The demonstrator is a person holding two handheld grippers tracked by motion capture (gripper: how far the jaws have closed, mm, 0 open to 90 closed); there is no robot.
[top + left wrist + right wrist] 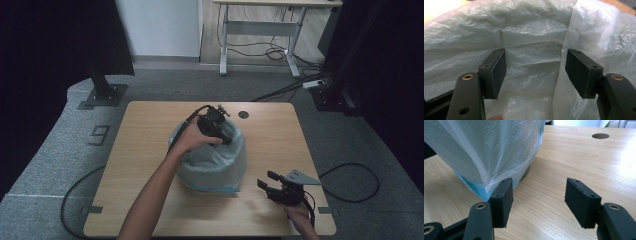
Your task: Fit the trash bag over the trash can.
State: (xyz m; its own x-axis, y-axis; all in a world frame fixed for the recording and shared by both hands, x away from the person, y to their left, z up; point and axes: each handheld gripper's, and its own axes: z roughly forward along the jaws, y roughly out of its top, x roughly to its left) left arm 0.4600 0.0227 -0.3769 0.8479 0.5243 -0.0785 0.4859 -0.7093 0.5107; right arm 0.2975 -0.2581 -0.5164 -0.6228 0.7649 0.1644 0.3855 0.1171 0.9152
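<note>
A small bin lined with a pale translucent plastic bag (215, 162) stands at the middle of the wooden table (145, 135). My left gripper (224, 135) reaches down into the bin's mouth, held by a hand. In the left gripper view it (534, 72) is open, with crumpled bag lining (531, 32) beyond its jaws and nothing between them. My right gripper (266, 181) hovers low over the table to the right of the bin, jaws pointing at it. In the right gripper view it (537, 200) is open beside the draped bag (486, 150), with a blue edge (475, 190) under the plastic.
A round cable hole (243, 114) sits in the table behind the bin, also seen as the hole (600, 136). Cables (350, 182) trail over the grey carpet around the table. A white desk frame (260, 30) stands at the back. Black stands (102, 90) flank the table.
</note>
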